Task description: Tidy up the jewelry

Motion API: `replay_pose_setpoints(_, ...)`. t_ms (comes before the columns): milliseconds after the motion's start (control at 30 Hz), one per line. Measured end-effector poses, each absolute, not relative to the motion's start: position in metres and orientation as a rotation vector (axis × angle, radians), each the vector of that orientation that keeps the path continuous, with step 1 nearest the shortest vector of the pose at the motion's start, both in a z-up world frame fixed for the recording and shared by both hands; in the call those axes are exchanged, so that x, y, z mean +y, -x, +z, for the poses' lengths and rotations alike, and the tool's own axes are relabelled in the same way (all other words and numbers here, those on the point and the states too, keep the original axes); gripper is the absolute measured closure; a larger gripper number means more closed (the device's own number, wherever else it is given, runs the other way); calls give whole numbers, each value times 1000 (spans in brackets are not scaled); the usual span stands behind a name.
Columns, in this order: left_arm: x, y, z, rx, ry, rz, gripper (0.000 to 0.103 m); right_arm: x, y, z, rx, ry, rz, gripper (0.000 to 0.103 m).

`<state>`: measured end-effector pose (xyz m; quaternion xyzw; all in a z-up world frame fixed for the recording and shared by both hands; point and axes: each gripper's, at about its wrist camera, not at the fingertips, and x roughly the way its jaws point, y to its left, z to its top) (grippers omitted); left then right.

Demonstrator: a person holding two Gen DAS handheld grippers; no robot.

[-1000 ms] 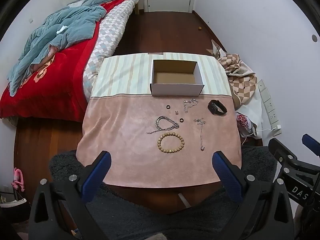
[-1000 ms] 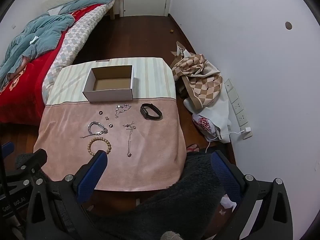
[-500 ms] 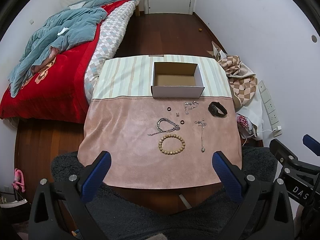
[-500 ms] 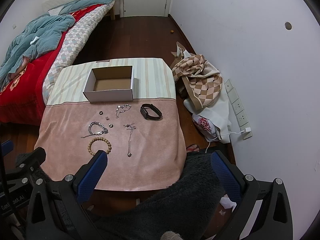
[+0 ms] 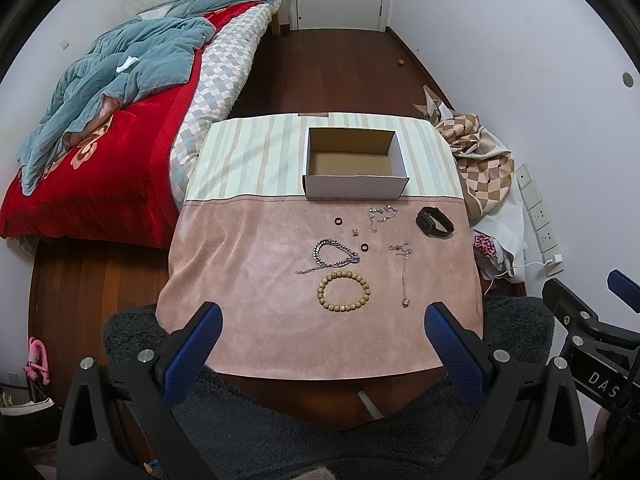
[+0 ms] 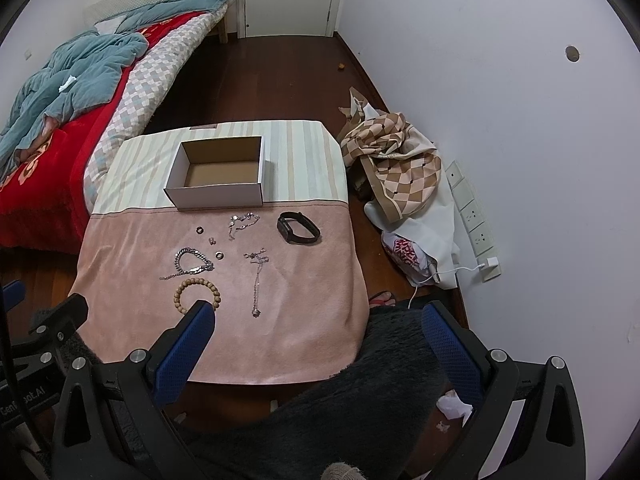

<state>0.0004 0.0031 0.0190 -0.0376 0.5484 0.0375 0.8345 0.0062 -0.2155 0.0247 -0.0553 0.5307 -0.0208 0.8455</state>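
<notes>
Both tongs, the left gripper (image 5: 322, 330) and right gripper (image 6: 318, 330), are wide open and hold nothing, while the bead bracelet (image 5: 343, 291) (near the left one's 12 o'clock) could roll away if pinched badly, missing the box (image 5: 355, 174).

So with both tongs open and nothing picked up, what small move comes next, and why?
Probably lower the left tongs toward the wooden bead bracelet: it is the piece nearest them, every piece lies on the pink cloth, and the cardboard box holds nothing.
</notes>
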Motion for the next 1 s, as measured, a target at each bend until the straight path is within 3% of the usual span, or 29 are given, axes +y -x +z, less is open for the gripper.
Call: replay_pose_setpoints(1000, -7, -3, 21, 1152, 78, 81, 0, -223, -8, 31, 1113, 115, -49, 0)
